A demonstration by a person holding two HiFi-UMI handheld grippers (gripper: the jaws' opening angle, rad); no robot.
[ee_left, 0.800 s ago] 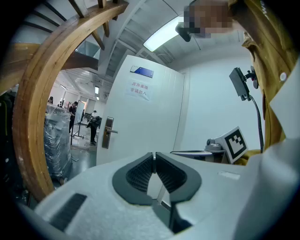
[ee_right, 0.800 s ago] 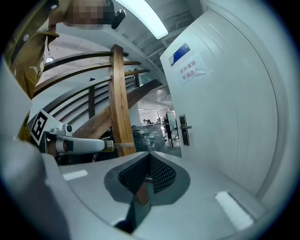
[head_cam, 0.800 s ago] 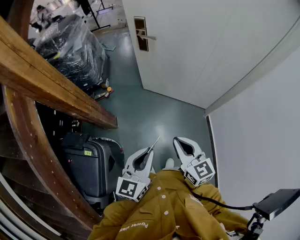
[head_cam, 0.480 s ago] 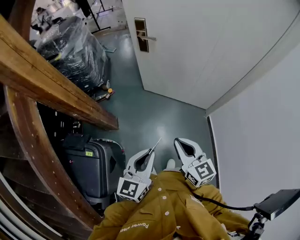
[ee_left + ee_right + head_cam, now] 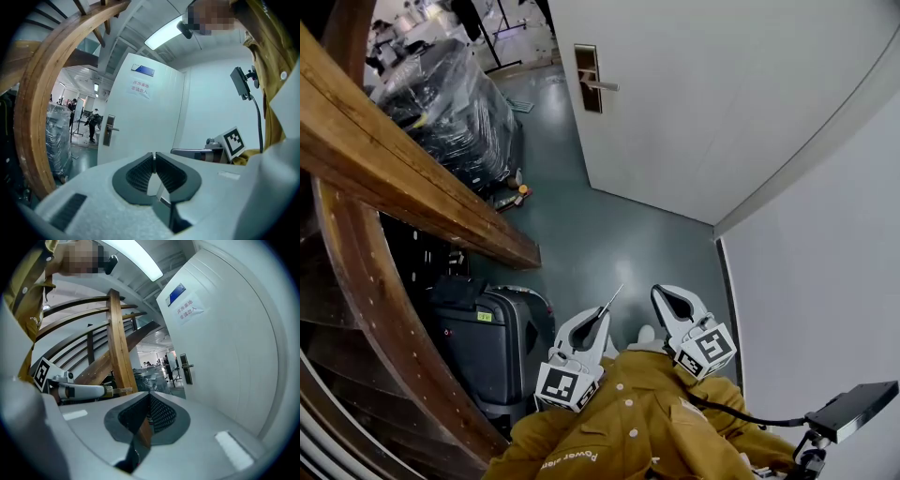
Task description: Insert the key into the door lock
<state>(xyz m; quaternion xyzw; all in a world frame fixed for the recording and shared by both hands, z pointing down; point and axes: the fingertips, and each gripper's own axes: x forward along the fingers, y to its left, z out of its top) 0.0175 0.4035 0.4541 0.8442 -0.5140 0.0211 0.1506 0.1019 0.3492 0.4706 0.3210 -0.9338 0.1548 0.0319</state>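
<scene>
Key [image 5: 610, 296] blade sticks out of the tips of the left hand-held gripper [image 5: 598, 317], a thin metal sliver running on along that gripper's own line, forward and a little to the right in the head view. The jaws are pressed together on it. In the left gripper view it shows only edge-on, as a pale line between the ribbed pads.

The lock plate [image 5: 589, 78] lies well apart from the key tip, across a stretch of bare grey-green floor [image 5: 609, 225]. It is a dark upright strip near the free edge of the white door [image 5: 722, 94], with a lever handle [image 5: 606, 85] jutting from it. Seen along the left jaws, the plate sits to the left of the jaw line and above it, so the blade's long axis seems to aim at plain door panel beside the lock, not at the keyhole. The keyhole itself is too small to make out.

The right hand-held gripper [image 5: 668, 298] is held just beside the left one, close to the person's chest. Its jaws are together with nothing between them. Neither gripper is clearly nearer the lock, but only the left one carries the key.

The coming move is probably a walk-up to the door, with the left gripper swung leftward and raised until the blade lines up with the plate.
</scene>
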